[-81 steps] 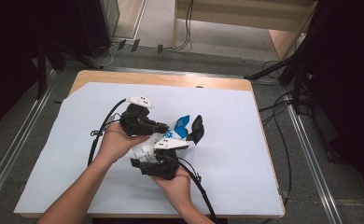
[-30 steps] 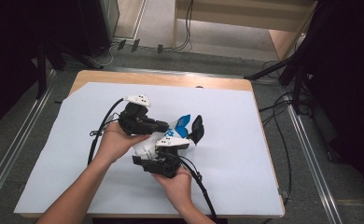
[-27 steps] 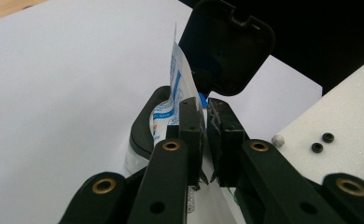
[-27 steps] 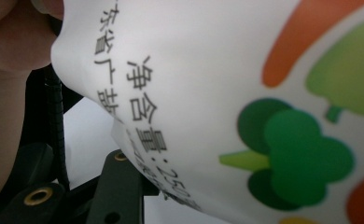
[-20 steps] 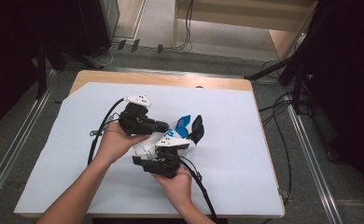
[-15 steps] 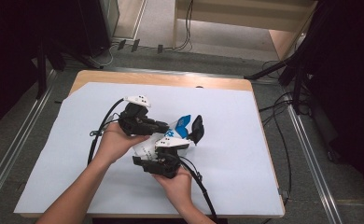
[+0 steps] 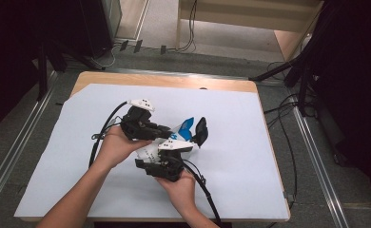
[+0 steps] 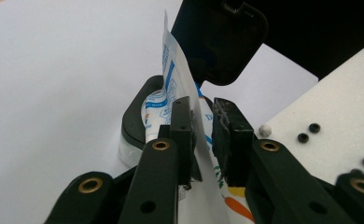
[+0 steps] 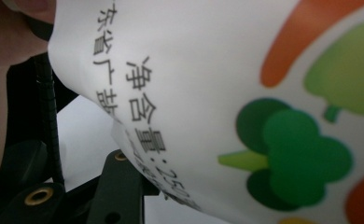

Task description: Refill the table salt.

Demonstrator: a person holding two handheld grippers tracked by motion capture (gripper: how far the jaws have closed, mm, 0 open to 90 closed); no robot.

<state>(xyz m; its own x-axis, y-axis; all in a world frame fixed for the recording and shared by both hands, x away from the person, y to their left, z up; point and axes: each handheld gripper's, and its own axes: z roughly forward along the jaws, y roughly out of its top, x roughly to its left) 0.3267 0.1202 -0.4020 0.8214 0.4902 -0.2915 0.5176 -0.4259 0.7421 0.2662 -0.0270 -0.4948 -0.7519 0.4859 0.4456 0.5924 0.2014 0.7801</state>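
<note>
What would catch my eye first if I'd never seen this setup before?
Probably the white and blue printed packet, held up between two black grippers in the middle of the white-covered table. In the left gripper view, the left gripper has the packet's thin edge running between its pads. In the right gripper view, the packet's bright cartoon vegetables and black printed characters loom close.

Both my grippers meet at mid-table

My left gripper [image 7: 167, 129] points right, its jaws close together with a narrow gap, having just been easing apart. My right gripper [image 7: 186, 142] angles away from me, jaws partly spread. Both my forearms reach in from the near edge, hands wrapped round the gripper bodies.
</note>
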